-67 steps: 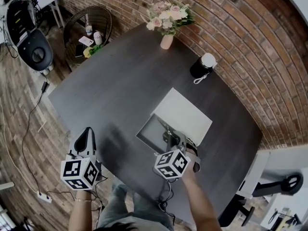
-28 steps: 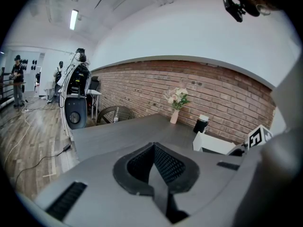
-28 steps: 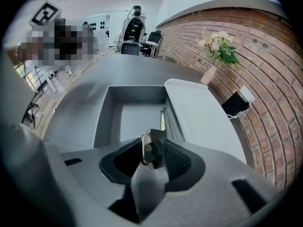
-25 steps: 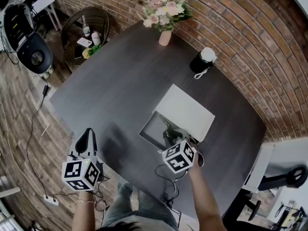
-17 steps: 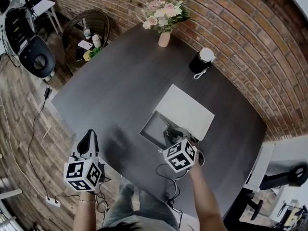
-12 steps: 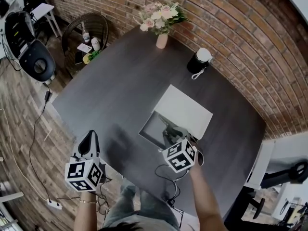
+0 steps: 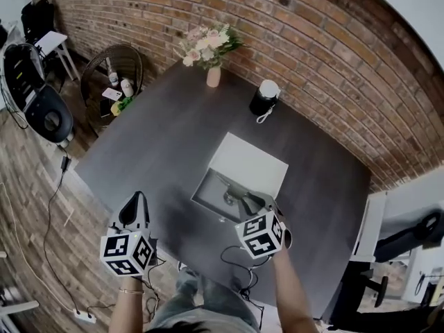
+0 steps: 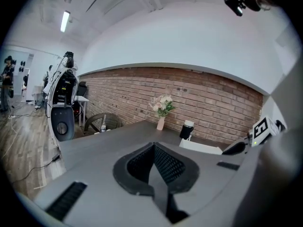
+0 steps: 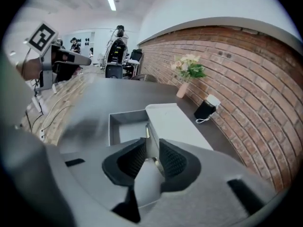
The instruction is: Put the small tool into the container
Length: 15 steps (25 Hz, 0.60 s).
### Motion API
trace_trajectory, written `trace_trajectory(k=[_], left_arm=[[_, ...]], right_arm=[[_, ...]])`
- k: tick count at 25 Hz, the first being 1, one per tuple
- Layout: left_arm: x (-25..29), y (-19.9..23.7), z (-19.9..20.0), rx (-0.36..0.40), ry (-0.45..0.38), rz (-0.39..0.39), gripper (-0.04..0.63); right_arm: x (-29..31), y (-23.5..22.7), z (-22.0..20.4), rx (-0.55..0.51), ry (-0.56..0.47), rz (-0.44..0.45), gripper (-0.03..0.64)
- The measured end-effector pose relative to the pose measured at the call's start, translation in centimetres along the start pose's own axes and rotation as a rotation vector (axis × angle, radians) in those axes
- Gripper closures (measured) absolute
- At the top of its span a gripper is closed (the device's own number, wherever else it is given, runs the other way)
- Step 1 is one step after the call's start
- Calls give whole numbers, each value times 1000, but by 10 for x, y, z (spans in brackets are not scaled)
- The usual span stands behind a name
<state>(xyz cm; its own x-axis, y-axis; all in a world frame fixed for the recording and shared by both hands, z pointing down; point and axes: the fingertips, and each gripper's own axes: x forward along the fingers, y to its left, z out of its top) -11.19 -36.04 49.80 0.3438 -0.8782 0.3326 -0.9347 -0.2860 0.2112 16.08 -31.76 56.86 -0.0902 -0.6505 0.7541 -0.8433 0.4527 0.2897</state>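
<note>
Drifted down and left in the head view since half a second back, bringing the pale pink vase of flowers (image 7: 213, 75) nearer frame centre. Just been closing: jaws of the right gripper (image 7: 241, 195), now clenched on the thin flat silver metal tool (image 9: 149, 143). Only in the right gripper view: blade on edge between the pads, tip over the open grey rectangular container (image 9: 129, 132), white flat lid (image 9: 173, 122) alongside. From the head, merely a bright sliver at lower centre above that container. Only in the left gripper view: left gripper (image 8: 154, 162) pinched together, empty.
</note>
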Motion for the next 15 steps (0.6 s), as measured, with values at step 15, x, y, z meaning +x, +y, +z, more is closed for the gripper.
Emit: trace_trajectory(k=[15], left_arm=[[1,-90,68,69,-122,-210,600]], right_arm=[[-151,-79,-5,364,-267,-368,612]])
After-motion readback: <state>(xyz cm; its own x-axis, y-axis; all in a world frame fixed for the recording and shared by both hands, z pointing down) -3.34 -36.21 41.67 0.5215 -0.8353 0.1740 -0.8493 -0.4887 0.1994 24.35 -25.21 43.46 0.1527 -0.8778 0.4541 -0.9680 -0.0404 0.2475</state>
